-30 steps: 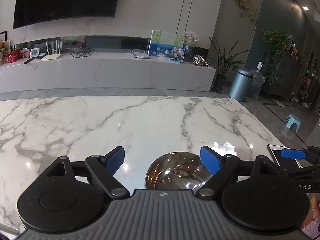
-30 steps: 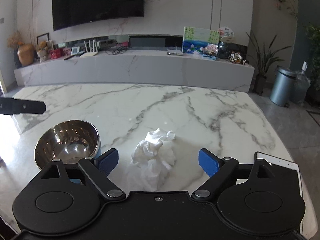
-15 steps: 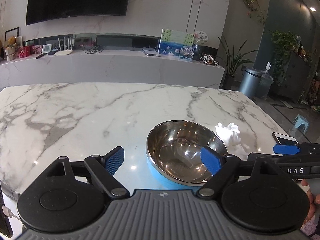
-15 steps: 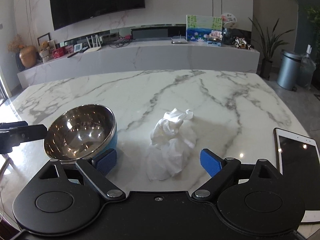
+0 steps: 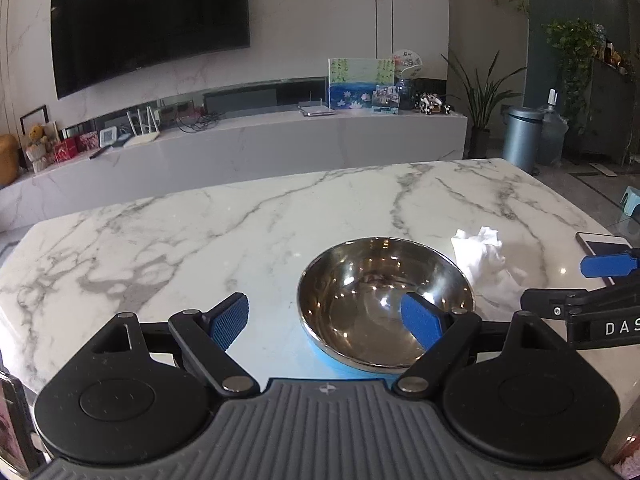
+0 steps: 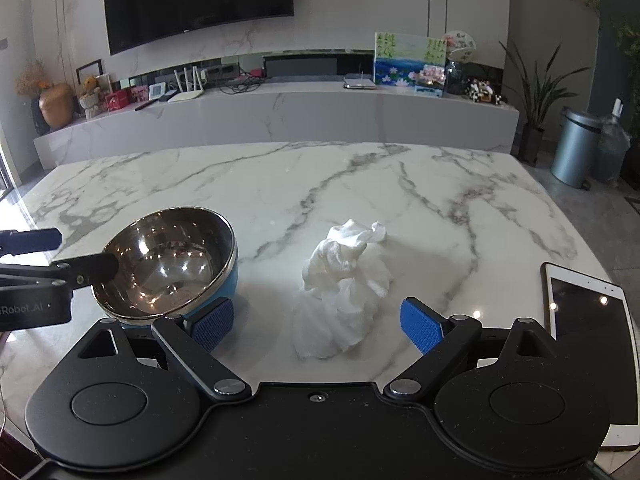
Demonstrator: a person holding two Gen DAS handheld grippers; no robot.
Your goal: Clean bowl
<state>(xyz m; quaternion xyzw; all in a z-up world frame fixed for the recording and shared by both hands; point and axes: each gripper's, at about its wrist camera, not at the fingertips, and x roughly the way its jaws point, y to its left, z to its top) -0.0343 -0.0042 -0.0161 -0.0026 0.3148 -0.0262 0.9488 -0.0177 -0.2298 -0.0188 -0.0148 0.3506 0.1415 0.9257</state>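
Right wrist view — both claws released: right claw [image 6: 316, 324] flanks tissue [image 6: 344, 284], left claw [image 5: 326, 318] at bowl [image 5: 384, 304].

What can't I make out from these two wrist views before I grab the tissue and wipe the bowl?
- Bowl near rim, left wrist view: hidden behind the left gripper body and its right finger.
- Bowl inside, both views: reflections make residue impossible to judge.
- Tissue underside, right wrist view: hidden by its own folds.
- Tablet near end: covered by the right gripper body.
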